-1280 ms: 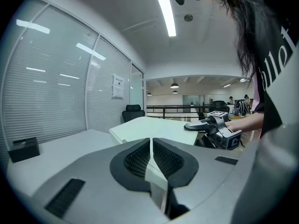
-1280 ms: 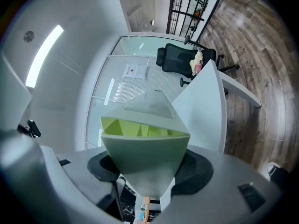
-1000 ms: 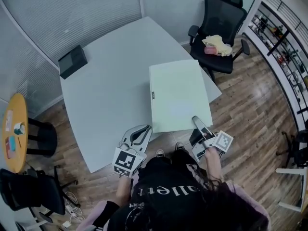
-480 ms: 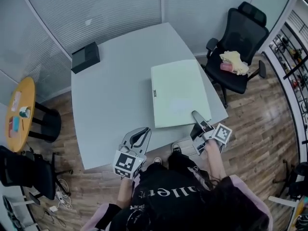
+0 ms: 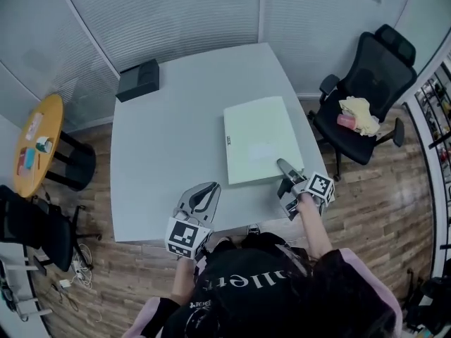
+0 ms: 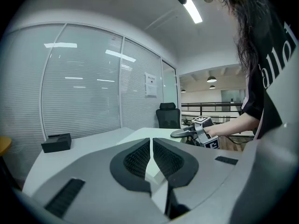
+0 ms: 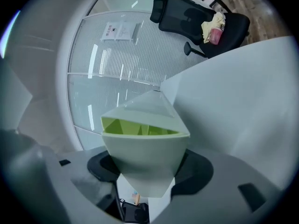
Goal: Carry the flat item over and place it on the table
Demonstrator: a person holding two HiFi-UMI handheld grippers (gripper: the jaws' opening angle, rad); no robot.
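The flat item (image 5: 258,138) is a pale green, thin rectangular case. It lies level over the right half of the white table (image 5: 169,146). My right gripper (image 5: 284,167) is shut on its near right corner. In the right gripper view the case (image 7: 142,146) fills the space between the jaws, with its open green edge toward the camera. I cannot tell whether it rests on the tabletop. My left gripper (image 5: 204,194) is shut and holds nothing, at the table's near edge. The left gripper view shows its pads (image 6: 138,158) together, and the right gripper (image 6: 189,133) beyond them.
A black box (image 5: 138,80) sits at the table's far left corner. A black office chair (image 5: 372,83) with a yellow cloth (image 5: 358,114) stands right of the table. A round yellow side table (image 5: 36,146) and another black chair (image 5: 28,231) are at the left. Glass walls with blinds stand behind.
The case has moved further in over the table: earlier its near right part overhung the table's edge. Both grippers have come closer to the table. The right gripper's hold on the case is unchanged.
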